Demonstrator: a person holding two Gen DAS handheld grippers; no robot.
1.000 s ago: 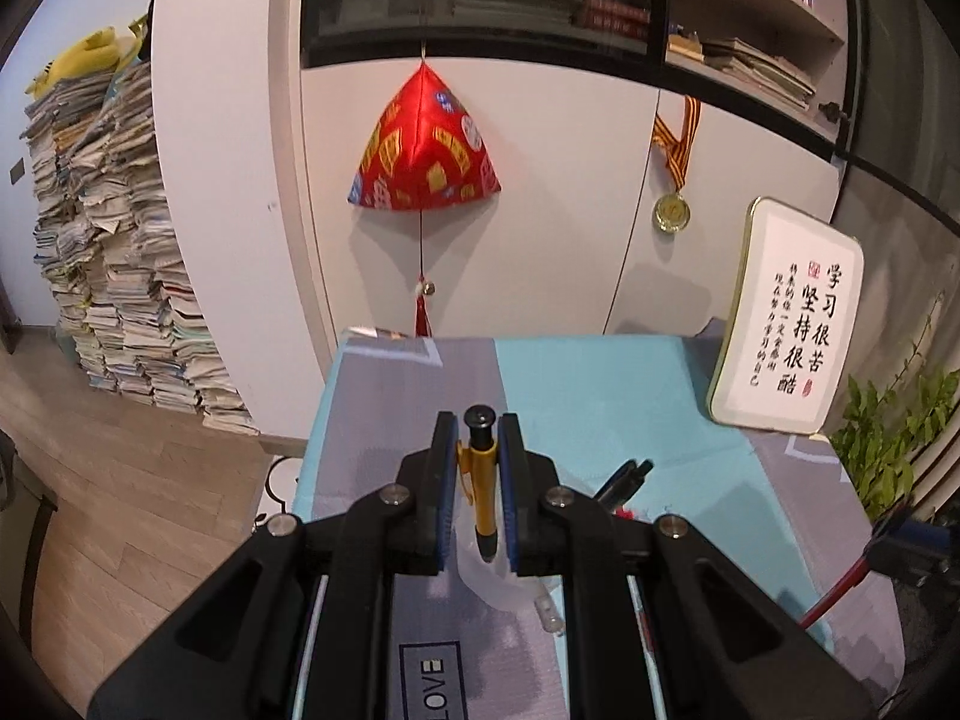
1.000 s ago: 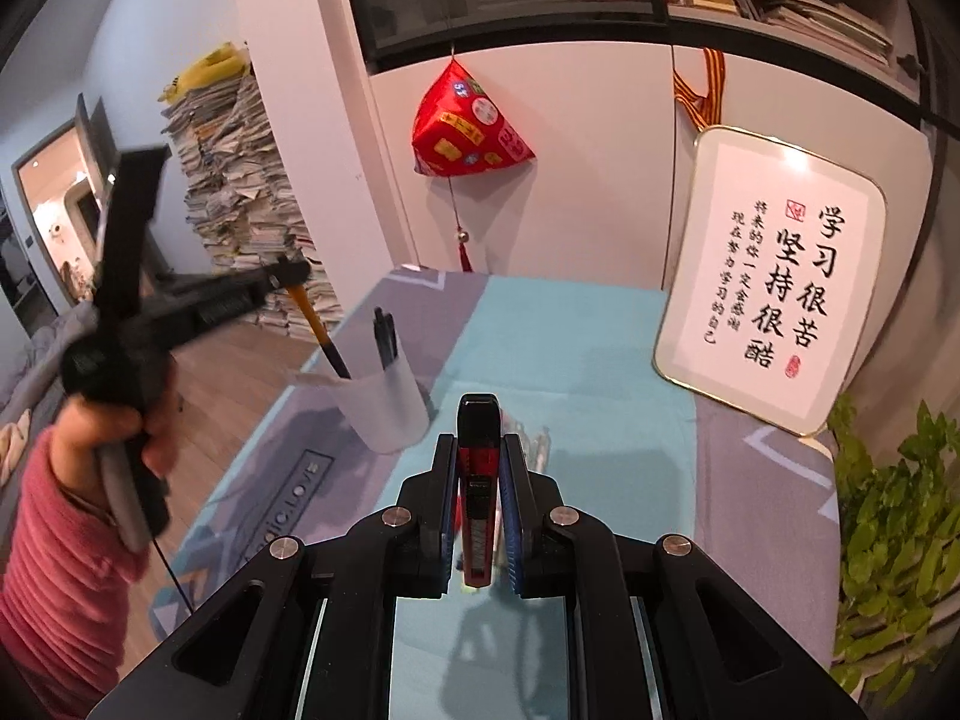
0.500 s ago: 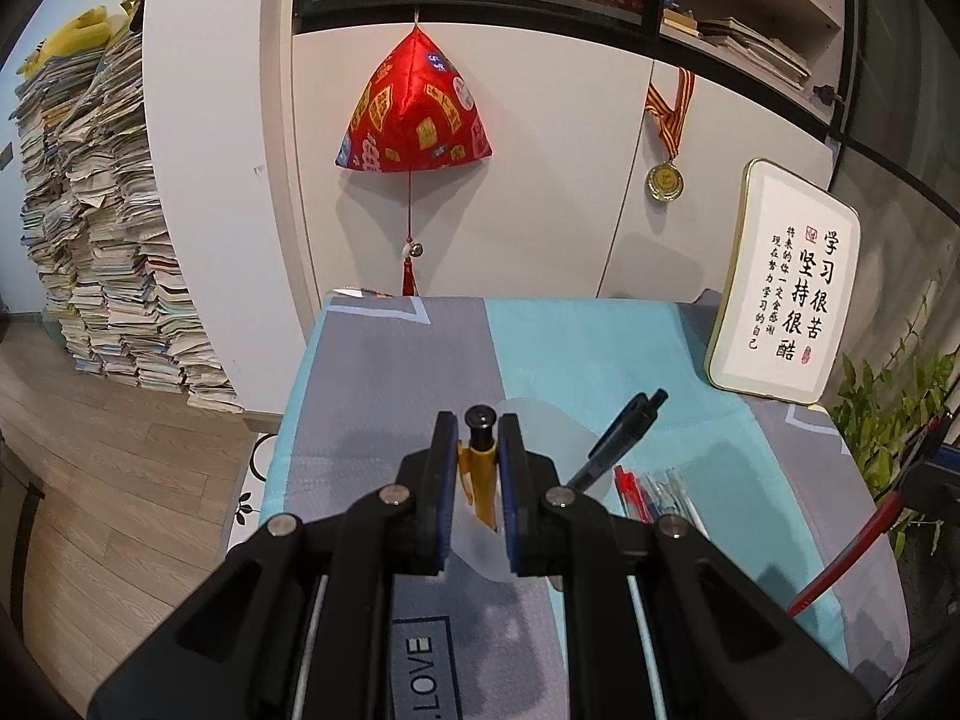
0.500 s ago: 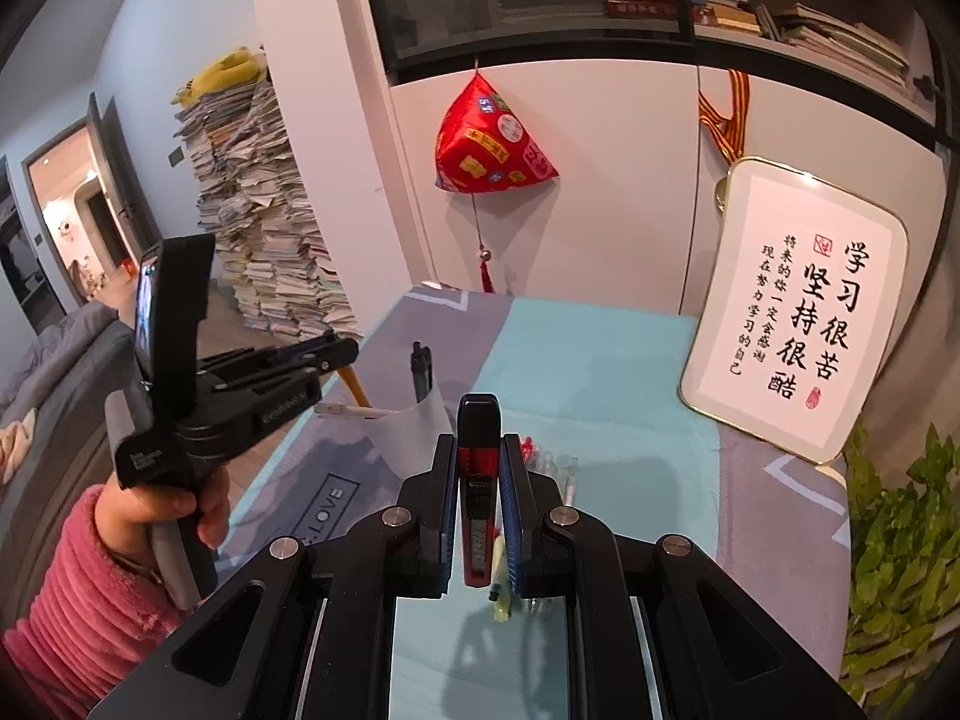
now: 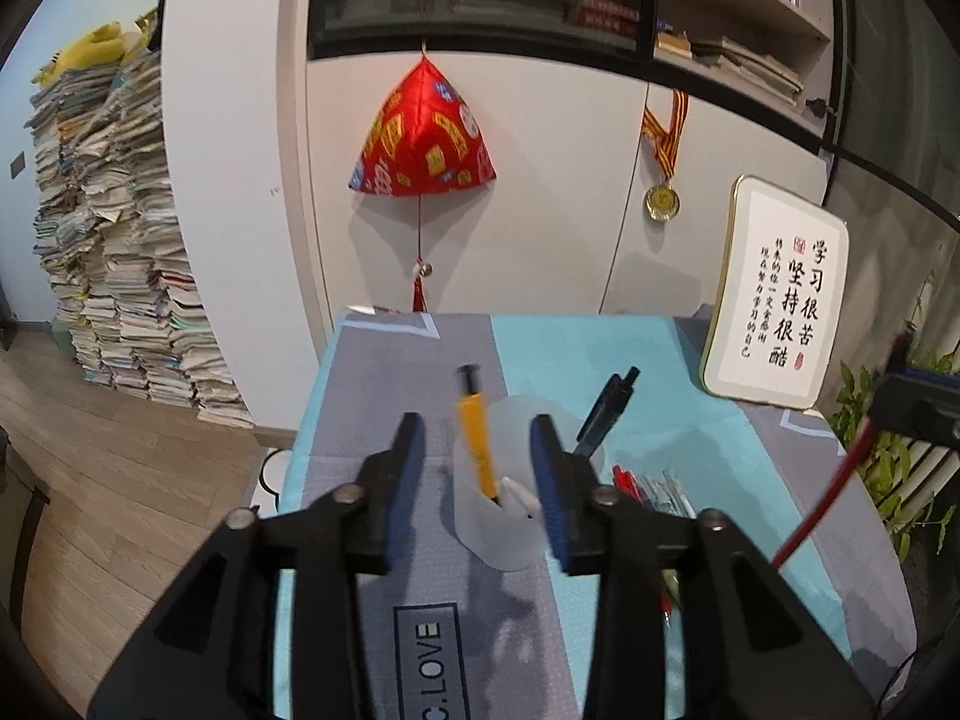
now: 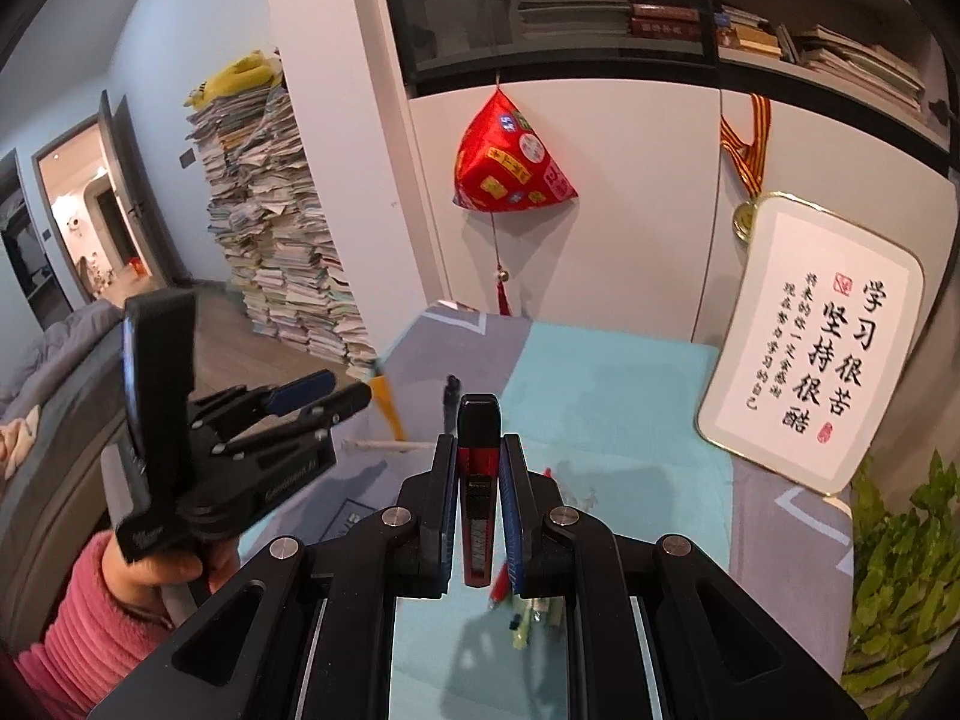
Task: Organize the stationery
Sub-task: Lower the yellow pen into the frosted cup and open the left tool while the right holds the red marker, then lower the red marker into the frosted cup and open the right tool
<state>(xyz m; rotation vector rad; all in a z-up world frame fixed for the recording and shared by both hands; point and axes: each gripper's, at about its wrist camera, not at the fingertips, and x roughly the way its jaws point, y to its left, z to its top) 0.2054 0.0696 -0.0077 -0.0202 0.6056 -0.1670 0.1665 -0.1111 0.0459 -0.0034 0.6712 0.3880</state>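
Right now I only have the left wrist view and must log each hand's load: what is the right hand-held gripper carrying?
Observer: The right hand-held gripper is shut on a red and black utility knife, upright between its pads.
Operator: Is the person visible anywhere?
Observer: Yes. A hand in a pink sleeve grips the handle of the left hand-held gripper.
Operator: Has that one let go of the yellow pen?
Observer: Its jaws have just been opening, and the yellow pen stands clear of them, its lower end in the translucent cup.
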